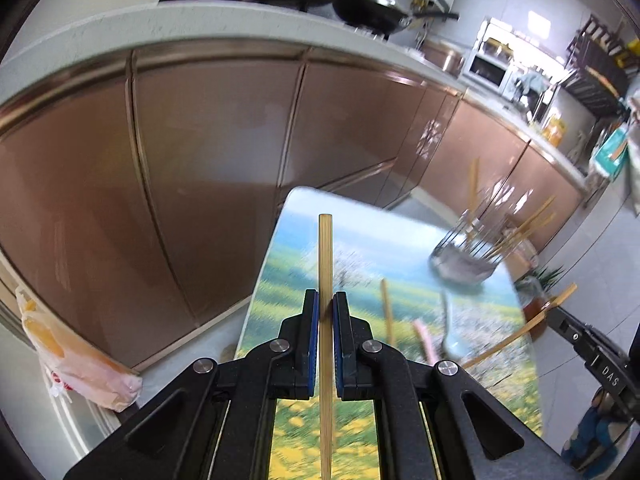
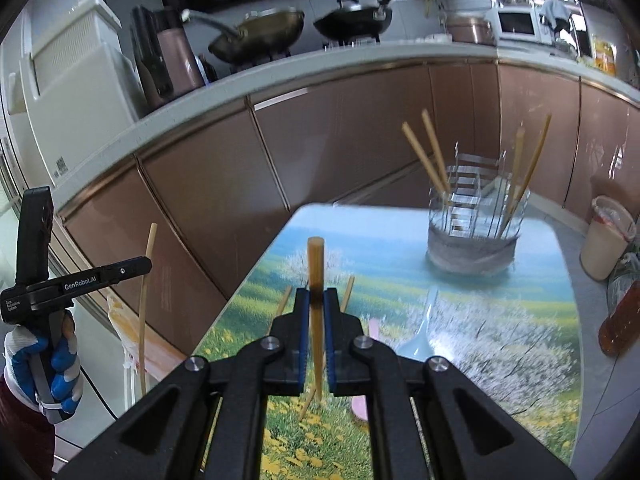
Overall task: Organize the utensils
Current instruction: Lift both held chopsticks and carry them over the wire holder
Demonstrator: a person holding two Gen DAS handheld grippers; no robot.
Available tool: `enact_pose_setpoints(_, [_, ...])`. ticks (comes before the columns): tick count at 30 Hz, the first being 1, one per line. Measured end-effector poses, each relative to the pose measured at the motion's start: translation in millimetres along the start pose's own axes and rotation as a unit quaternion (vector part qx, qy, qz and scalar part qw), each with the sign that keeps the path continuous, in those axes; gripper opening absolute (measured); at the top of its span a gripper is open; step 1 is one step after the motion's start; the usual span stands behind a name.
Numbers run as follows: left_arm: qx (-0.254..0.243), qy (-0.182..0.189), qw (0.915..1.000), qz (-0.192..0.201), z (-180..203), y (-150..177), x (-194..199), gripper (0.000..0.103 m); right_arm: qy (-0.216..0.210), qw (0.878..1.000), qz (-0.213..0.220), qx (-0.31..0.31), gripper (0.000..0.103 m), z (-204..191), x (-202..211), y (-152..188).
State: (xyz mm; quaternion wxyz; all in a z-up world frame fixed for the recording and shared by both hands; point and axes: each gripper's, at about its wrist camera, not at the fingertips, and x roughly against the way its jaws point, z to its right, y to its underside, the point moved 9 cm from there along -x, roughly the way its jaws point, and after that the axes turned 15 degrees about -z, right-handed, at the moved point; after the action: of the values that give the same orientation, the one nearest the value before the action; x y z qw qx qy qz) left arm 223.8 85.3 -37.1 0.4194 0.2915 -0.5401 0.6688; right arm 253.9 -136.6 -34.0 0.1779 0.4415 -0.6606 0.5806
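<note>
My left gripper (image 1: 326,300) is shut on a bamboo chopstick (image 1: 325,248) that sticks out straight ahead, lifted above the flower-print table (image 1: 360,248). My right gripper (image 2: 316,296) is shut on another chopstick (image 2: 315,260), also held above the table (image 2: 520,320). A wire utensil holder (image 2: 470,240) with several chopsticks stands at the far right of the table; it appears blurred in the left wrist view as the holder (image 1: 466,258). Loose chopsticks (image 2: 347,292), a pale spoon (image 2: 420,336) and a pink spoon (image 2: 366,404) lie on the table.
Brown cabinet fronts (image 1: 200,160) and a counter with woks (image 2: 260,36) run behind the table. A lined bin (image 2: 608,236) and a bottle (image 2: 624,320) stand at the right. A plastic bag (image 1: 72,356) hangs at the left. A gloved hand (image 2: 52,360) holds the left tool.
</note>
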Motion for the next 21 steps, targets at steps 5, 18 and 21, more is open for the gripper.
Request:
enact_pose_setpoints(5, [-0.008, 0.038, 0.9990, 0.023, 40.2, -44.5, 18.3, 0.006, 0.013, 0.999, 0.036, 0.001, 0.006, 13.2, 37.4, -40.8])
enact_pose_setpoints(18, [-0.062, 0.152, 0.9822, 0.091, 202.3, -184.8, 8.3, 0.006, 0.079, 0.988, 0.132, -0.005, 0.006, 98.5, 123.2, -179.0])
enact_pose_setpoints(21, [-0.070, 0.160, 0.9795, 0.101, 235.9, -208.6, -13.4, 0.006, 0.095, 0.986, 0.138, -0.008, 0.006, 123.9, 122.0, -201.7])
